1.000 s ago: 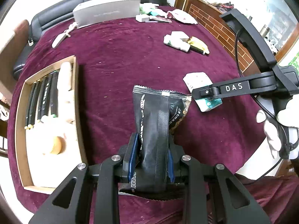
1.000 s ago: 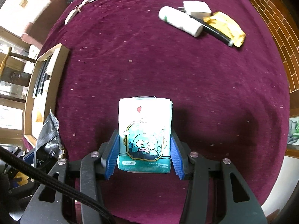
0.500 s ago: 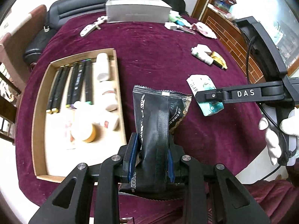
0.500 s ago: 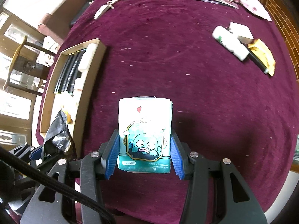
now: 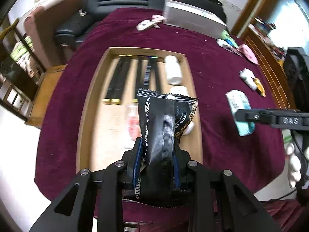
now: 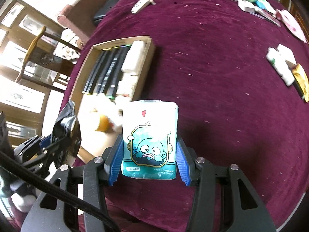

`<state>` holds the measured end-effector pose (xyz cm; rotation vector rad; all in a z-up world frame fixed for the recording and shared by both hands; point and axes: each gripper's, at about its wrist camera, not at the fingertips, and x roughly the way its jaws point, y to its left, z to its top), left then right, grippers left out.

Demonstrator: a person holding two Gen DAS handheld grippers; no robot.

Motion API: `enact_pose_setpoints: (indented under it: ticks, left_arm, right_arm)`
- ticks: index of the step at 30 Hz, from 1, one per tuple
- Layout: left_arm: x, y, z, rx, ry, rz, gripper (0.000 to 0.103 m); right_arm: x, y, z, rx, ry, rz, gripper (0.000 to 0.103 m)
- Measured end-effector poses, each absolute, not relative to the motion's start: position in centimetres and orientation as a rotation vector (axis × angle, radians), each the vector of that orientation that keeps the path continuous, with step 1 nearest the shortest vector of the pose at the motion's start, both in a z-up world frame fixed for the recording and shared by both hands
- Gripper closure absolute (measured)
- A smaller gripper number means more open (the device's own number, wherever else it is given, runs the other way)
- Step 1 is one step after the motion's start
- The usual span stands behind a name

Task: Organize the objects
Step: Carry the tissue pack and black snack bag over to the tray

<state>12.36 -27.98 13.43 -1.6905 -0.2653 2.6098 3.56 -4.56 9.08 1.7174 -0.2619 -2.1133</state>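
The left gripper (image 5: 157, 154) has its jaws squeezed on a black snack bag (image 5: 164, 127) that stands up, right over the near part of the wooden tray (image 5: 85, 116). The right gripper (image 6: 147, 158) has its jaws squeezed on a tissue pack (image 6: 149, 137), beside the tray over the bench (image 6: 222, 77). The left one is nearer.

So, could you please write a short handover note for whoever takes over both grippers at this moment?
Left gripper: shut on the black foil snack pouch, held above the shallow wooden tray.
Right gripper: shut on the teal cartoon tissue pack, over the maroon tablecloth beside the tray.
Done: black pens and white bottles lie in the tray.
Left: place both held items; small packets remain on the cloth.
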Motion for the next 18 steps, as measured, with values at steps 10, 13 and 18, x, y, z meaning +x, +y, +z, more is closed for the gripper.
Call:
enact_pose_setpoints:
  ticks: [10, 13, 18]
  left_arm:
    - [11.7, -33.1, 10.6, -1.783, -0.332, 2.628, 0.079]
    - [11.1, -34.1, 9.8, -1.801, -0.335, 2.619, 0.079]
    - [10.2, -35.2, 8.8, -1.816, -0.329, 2.6, 0.079]
  right_arm:
    - [3.4, -10.8, 8.8, 1.701, -0.202, -1.985, 0.054]
    - [3.7, -12.8, 8.3, 1.702, -0.177, -1.938, 0.054]
    - [4.4, -15.9, 7.2, 1.711, -0.122, -1.869, 0.054]
